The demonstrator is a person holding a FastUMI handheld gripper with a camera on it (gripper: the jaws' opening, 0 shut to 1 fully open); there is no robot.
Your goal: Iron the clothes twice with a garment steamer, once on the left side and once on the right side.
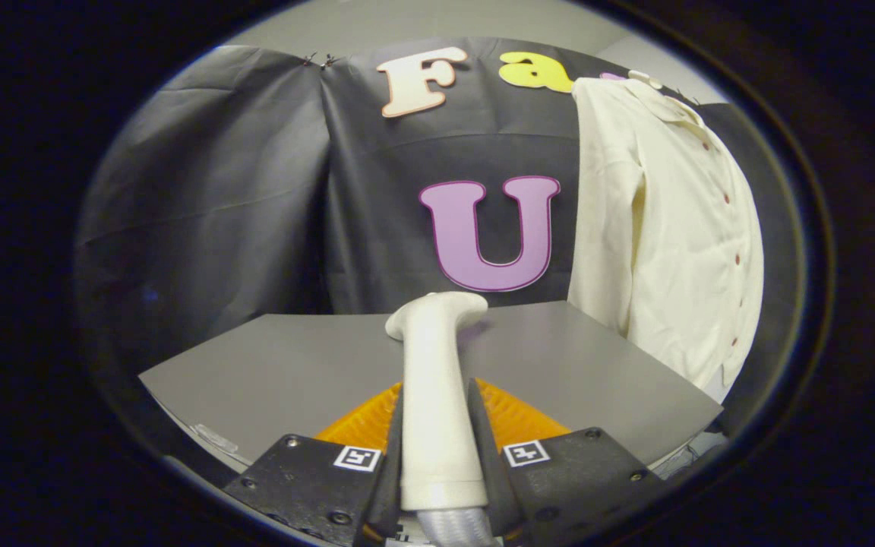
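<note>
White plastic steamer handle (437, 395) is sitting clamped between the jaws; next, swinging right toward the hanging cream button-up shirt (665, 228).

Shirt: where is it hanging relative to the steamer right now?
In the gripper view, the cream button-up shirt hangs against the booth wall, beyond and to the right of the garment steamer, which the tongs grip between both fingers above the grey table.
</note>
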